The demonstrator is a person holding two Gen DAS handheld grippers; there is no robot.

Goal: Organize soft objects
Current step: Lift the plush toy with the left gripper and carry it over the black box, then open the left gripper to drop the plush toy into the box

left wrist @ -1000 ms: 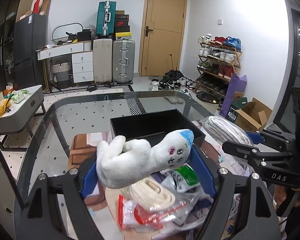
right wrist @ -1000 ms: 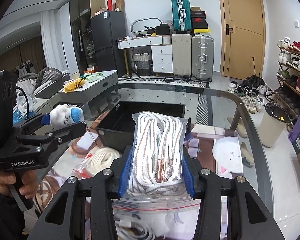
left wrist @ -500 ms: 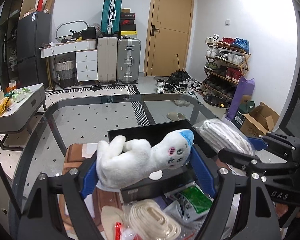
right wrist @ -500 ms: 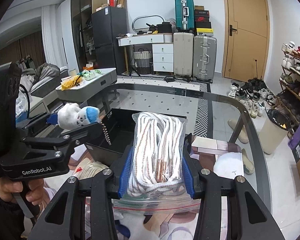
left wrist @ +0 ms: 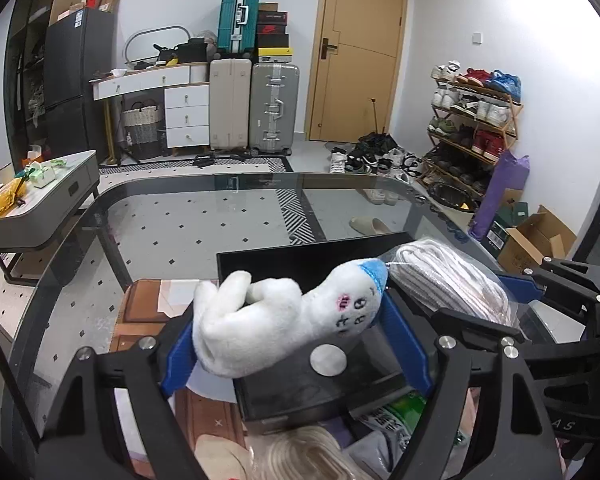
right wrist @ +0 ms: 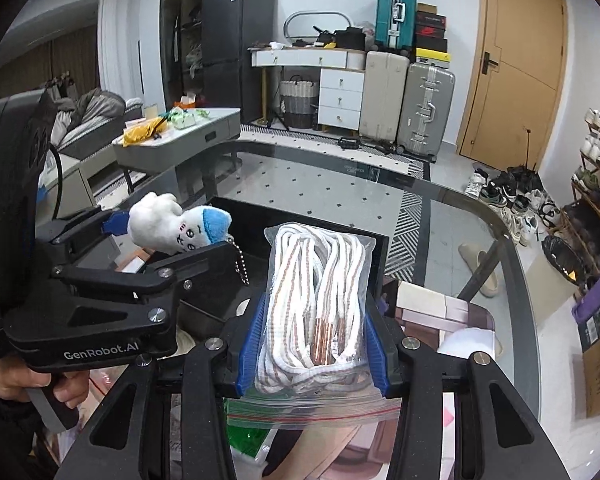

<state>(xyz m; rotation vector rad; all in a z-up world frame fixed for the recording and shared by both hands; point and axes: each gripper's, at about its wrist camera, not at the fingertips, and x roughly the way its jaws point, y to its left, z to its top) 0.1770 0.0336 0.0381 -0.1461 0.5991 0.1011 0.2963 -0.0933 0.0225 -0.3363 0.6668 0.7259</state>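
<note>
A white plush toy (left wrist: 268, 320) with a blue cap and a bead chain lies crosswise between the blue pads of my left gripper (left wrist: 296, 344), which is shut on it. It hangs over the open black box (left wrist: 300, 264) on the glass table. My right gripper (right wrist: 314, 344) is shut on a clear zip bag of white striped rope (right wrist: 320, 300), held above the same black box (right wrist: 300, 216). From the right wrist view, the left gripper (right wrist: 172, 236) and the plush toy (right wrist: 176, 228) sit to the left of the bag. The bag of rope (left wrist: 452, 280) shows right of the plush in the left wrist view.
Below the grippers lie more items on the table: a green packet (left wrist: 396, 412), a coil of cream rope (left wrist: 300, 452) and a white plush (right wrist: 472, 340) at the right. The glass table's curved rim (left wrist: 260, 178) runs behind the box. A person's hand (right wrist: 40, 384) grips the left handle.
Both grippers have moved forward over the table, and now hang above the black box instead of over the pile of packets. Neither grip has changed.
</note>
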